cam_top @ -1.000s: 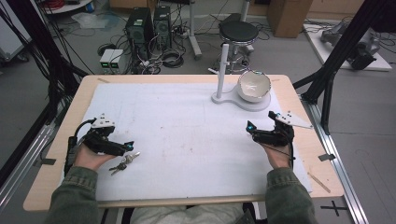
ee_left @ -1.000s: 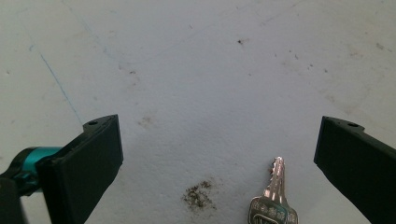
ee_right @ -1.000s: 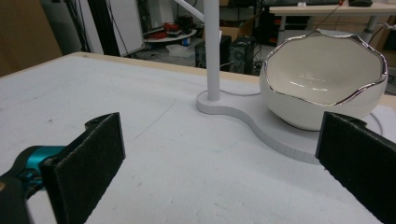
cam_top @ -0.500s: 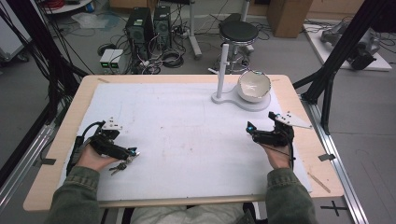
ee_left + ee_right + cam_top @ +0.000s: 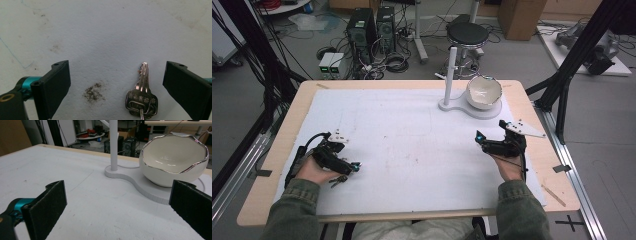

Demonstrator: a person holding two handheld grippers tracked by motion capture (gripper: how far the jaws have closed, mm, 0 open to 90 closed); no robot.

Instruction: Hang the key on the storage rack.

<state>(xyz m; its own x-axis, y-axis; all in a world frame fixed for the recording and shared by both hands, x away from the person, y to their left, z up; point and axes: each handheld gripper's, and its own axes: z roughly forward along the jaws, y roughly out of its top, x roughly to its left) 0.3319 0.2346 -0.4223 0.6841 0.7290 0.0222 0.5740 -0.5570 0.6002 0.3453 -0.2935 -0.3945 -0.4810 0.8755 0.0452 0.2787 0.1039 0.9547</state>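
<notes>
A silver key [image 5: 143, 82] on a ring lies flat on the white mat, pointing away from me. My left gripper [image 5: 116, 82] hovers over it with both black pads [image 5: 55, 85] apart from the metal. Its jaws have just been closing a little, with the key between them untouched. From above, the left gripper [image 5: 353, 167] sits at the mat's near left, with the keys [image 5: 337, 181] partly under the hand. My right gripper [image 5: 479, 136] rests open at the near right, holding nothing. It faces a white bowl [image 5: 175, 160] with a silver rim.
The bowl [image 5: 484, 92] stands on a white curved base [image 5: 462, 107] that carries an upright white post [image 5: 452, 70] at the far right of the table. The white mat [image 5: 412, 140] covers most of the wooden tabletop. A dark smudge [image 5: 94, 92] marks the mat beside the key.
My left gripper has shifted slightly and tipped down over the keys. The right hand and the bowl have not moved.
</notes>
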